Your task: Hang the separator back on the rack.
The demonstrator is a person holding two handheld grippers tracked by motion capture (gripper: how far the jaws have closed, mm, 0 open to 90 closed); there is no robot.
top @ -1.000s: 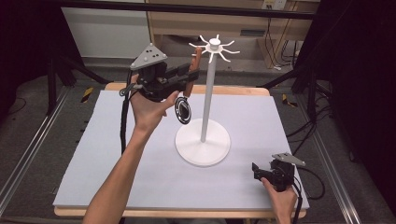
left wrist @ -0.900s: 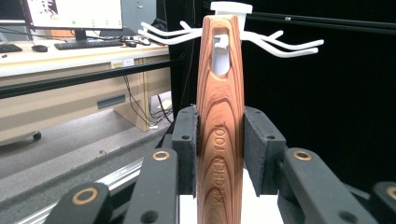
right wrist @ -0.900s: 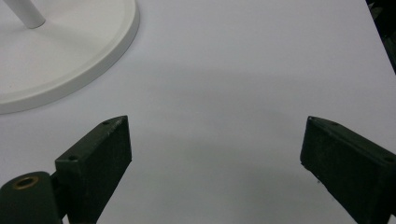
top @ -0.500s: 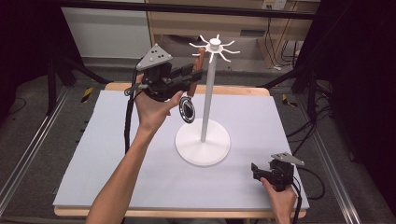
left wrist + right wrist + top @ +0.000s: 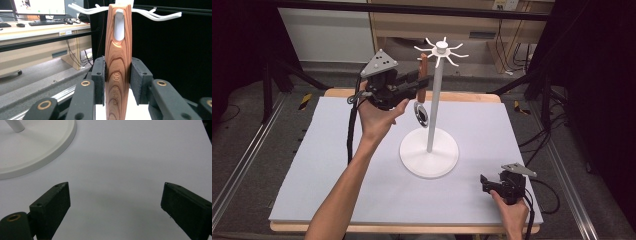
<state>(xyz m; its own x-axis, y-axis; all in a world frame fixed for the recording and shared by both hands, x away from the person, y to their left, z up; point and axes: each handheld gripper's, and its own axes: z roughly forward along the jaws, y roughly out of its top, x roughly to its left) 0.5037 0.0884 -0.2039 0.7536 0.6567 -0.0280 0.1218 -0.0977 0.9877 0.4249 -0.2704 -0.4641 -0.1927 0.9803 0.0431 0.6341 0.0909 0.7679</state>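
High view: left gripper [image 5: 418,84] is up at upper centre, clamped on a wooden-handled utensil [image 5: 423,80] hanging upright beside the white rack [image 5: 430,150], its handle top at a hook prong. The right gripper [image 5: 490,184] rests low at lower right on the table [image 5: 312,165].

Left gripper view: pads squeeze the wooden handle [image 5: 118,65] at centre frame; a white hook [image 5: 119,25] passes through its hole.

Right gripper view: jaws spread wide apart over bare table; rack base [image 5: 37,147] sits at upper left.

Wood-grain brown handle [image 5: 118,75], white rack [image 5: 432,150] (black tongs [image 5: 117,80]), lavender mat [image 5: 337,165].
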